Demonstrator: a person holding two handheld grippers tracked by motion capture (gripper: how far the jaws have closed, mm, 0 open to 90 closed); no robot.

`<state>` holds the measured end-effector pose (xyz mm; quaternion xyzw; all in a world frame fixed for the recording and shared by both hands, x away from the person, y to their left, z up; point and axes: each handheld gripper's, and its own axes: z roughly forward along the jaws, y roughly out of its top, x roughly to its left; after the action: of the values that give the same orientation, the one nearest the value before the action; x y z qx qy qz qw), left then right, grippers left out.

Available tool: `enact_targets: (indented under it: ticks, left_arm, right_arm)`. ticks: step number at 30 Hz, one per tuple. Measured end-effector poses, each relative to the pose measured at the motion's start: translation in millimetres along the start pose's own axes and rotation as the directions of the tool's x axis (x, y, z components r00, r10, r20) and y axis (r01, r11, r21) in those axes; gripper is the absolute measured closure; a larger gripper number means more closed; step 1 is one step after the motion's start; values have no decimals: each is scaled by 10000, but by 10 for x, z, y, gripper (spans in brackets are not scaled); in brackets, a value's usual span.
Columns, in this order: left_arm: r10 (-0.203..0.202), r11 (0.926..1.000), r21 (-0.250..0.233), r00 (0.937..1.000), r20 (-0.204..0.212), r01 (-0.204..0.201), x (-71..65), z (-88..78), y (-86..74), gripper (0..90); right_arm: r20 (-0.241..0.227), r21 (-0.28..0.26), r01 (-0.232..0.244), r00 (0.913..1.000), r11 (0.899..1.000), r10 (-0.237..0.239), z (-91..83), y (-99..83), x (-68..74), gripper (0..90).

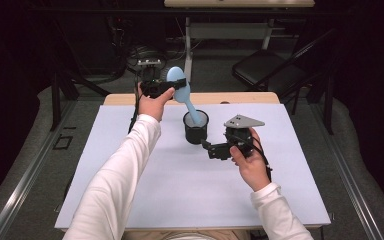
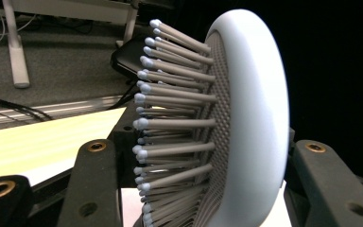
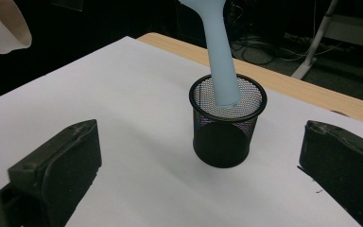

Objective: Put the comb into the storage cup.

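I see the mesh cup (image 1: 196, 128) standing on the surface (image 1: 130, 190), a little beyond its middle. The hairbrush (image 1: 182, 90) leans with its handle end down in the cup and its head up and to the left, out past the rim. My left gripper (image 1: 164, 88) sits at the head, behind and left of the cup; my right gripper (image 1: 206, 146) lies just right of the cup, nearer me.

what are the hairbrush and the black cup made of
Hairbrush: looks like matte pale blue plastic, smooth and moulded; grey bristles with light ball tips, probably plastic too. Black cup: wire mesh, likely coated metal; you can see through the fine perforations.
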<state>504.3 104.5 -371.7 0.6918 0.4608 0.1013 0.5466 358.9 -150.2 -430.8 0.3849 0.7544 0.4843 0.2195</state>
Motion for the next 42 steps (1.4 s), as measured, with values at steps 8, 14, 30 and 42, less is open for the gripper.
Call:
enact_targets:
  ticks: [8,14,30,42]
  left_arm:
    - [196,9998,-21,9998,-100,-196,-15,22,-14,484]
    - [338,9994,-10,9993,-168,-339,-29,55,-44,484]
    - [641,9979,10,9976,-274,-641,-59,137,-120,484]
    - [904,9958,185,9949,-447,-897,-76,208,-175,484]
  right_arm:
    - [-2,-13,9,10000,10000,-9,1,0,2,0]
    - [-16,-11,-11,10000,10000,11,-2,0,6,0]
    - [-56,-34,-15,10000,10000,15,-4,1,5,0]
    - [-62,-18,39,10000,10000,-39,0,0,8,0]
